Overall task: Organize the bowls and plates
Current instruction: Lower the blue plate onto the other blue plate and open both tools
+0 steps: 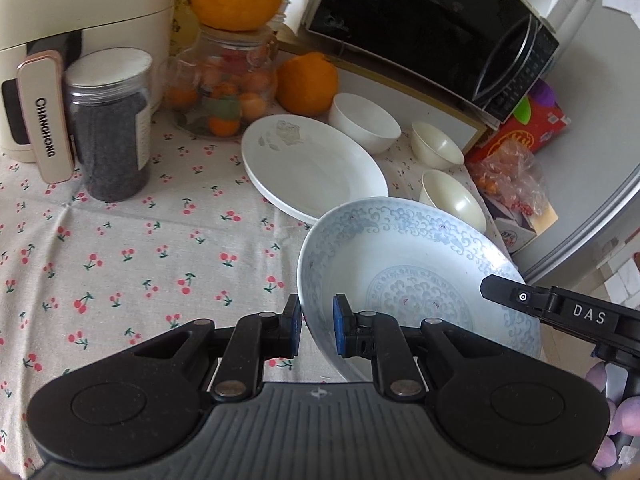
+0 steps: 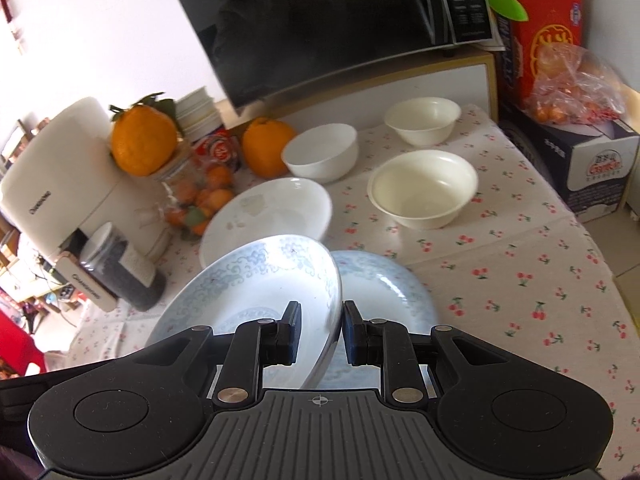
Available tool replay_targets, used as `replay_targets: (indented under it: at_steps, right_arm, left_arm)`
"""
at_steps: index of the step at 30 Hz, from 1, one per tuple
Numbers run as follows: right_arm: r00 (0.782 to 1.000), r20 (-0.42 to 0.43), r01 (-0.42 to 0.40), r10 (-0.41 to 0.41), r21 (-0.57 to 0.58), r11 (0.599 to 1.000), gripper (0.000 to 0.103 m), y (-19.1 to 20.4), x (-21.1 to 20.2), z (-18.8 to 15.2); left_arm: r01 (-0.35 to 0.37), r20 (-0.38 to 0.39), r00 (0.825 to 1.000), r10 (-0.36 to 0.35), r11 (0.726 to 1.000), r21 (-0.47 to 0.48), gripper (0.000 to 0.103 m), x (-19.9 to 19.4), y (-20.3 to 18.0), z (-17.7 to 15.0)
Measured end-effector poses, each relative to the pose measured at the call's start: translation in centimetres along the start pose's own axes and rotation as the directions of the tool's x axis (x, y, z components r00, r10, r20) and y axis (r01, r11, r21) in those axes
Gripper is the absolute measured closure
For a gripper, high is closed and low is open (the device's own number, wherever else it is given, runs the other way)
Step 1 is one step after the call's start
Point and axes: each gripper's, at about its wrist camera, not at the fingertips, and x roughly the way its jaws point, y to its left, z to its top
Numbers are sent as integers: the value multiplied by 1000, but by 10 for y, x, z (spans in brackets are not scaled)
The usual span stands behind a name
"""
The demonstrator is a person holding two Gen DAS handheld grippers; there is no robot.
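Note:
A blue-patterned plate (image 1: pixel 416 264) is held tilted above the cherry-print tablecloth. My left gripper (image 1: pixel 317 328) is shut on its left rim. My right gripper (image 2: pixel 320 332) is shut on the opposite rim of the same plate (image 2: pixel 256 284); its finger also shows in the left wrist view (image 1: pixel 516 296). A second blue-patterned plate (image 2: pixel 384 288) lies on the table below. A plain white plate (image 1: pixel 308 168) (image 2: pixel 276 208) lies behind. A white bowl (image 1: pixel 364 120) (image 2: pixel 320 152) and two cream bowls (image 2: pixel 422 186) (image 2: pixel 422 120) stand further back.
A microwave (image 2: pixel 320 20) stands on a box at the back. Oranges (image 2: pixel 268 144), a glass jar of fruit (image 1: pixel 224 84), a dark-filled jar (image 1: pixel 112 128) and a cream appliance (image 1: pixel 60 20) crowd the left. Boxes and a bagged fruit (image 2: pixel 572 80) stand beyond the table's right edge.

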Motion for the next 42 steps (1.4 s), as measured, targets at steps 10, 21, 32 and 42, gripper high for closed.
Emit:
replay_targets:
  at_steps: [10, 21, 32, 42]
  right_arm:
    - [996, -28, 81, -81, 20, 996, 81, -21, 13, -3]
    - [990, -45, 133, -133, 10, 991, 81, -27, 22, -7]
    - [984, -43, 172, -174, -52, 984, 81, -20, 28, -11]
    - [975, -25, 216, -222, -133, 967, 81, -12, 30, -13]
  left_arm:
    - [-54, -36, 998, 58, 993, 104, 89, 25, -26, -7]
    - [-104, -35, 993, 111, 982, 160, 89, 36, -40, -11]
    - [-128, -47, 989, 138, 976, 178, 88, 43, -42, -14]
    - [-143, -43, 987, 155, 969, 201, 88, 45, -46, -15]
